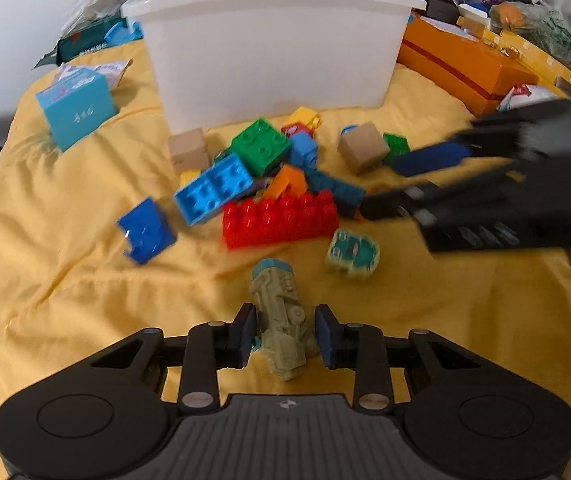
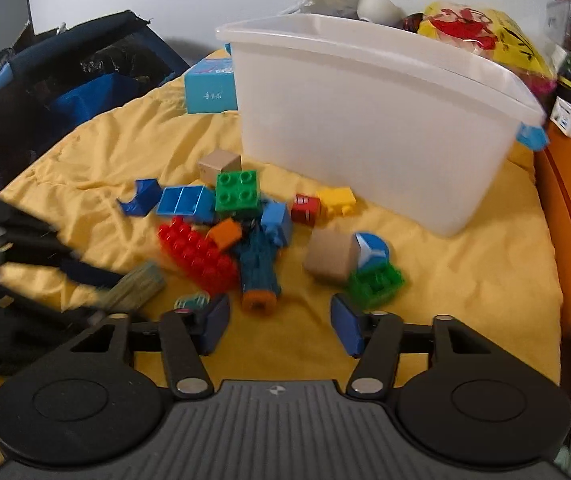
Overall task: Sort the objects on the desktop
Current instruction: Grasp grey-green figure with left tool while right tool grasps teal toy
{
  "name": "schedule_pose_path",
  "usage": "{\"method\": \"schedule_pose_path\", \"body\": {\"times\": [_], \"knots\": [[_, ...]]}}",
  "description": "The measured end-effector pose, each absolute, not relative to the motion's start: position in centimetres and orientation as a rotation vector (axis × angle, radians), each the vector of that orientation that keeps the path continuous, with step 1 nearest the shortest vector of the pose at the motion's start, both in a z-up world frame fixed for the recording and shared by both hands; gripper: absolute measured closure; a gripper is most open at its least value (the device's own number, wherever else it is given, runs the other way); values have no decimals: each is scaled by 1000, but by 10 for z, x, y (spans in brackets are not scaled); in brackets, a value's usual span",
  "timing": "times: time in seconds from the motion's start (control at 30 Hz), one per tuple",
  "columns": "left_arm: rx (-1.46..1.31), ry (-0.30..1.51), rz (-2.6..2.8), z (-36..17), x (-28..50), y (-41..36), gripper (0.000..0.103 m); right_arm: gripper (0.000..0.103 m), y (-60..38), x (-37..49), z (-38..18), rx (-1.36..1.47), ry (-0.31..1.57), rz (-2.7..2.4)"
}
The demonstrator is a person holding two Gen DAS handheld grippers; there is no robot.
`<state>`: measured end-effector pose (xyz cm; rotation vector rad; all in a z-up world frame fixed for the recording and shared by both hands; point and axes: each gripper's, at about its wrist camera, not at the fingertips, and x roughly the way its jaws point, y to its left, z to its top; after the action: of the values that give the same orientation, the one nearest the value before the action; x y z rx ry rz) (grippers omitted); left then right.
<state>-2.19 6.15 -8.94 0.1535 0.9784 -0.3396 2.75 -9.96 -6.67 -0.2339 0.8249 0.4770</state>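
Scattered plastic building blocks (image 1: pixel 277 216) lie mid-frame on the yellow cloth-covered surface (image 1: pixel 65 264), seemingly none yet in the white translucent bin (image 1: pixel 273 40). Left gripper (image 1: pixel 285 338) jaws clasp a grey-green toy figure (image 1: pixel 281 320); right gripper (image 2: pixel 281 324) jaws hang released.

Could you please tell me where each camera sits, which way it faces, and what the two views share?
Left wrist: rides the left gripper, looking down along its fingers at a greenish toy figure between them; right gripper enters from the right.
Right wrist: rides the right gripper, facing the block pile; left gripper shows at left.
Shared: white bin, red brick, yellow cloth.
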Motion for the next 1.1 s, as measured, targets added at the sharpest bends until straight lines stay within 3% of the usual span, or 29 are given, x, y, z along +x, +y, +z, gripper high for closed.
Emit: {"method": "schedule_pose_path", "body": {"times": [0.2,0.3,0.8,0.9,1.1], "knots": [[145,984,-340,-87,-26,66,67,59,-85,42,-82,-268,859,506],[153,983,-345,-87,-26,65,67,73,-82,47,-84,-265,864,506],[164,970,-395,-92,-22,47,66,73,-137,-15,-75,-255,978,469],[175,970,-396,-92,-21,45,66,65,-136,-11,-74,-230,966,448],[177,967,-397,-92,-22,45,66,59,-124,0,-79,-244,952,448]]}}
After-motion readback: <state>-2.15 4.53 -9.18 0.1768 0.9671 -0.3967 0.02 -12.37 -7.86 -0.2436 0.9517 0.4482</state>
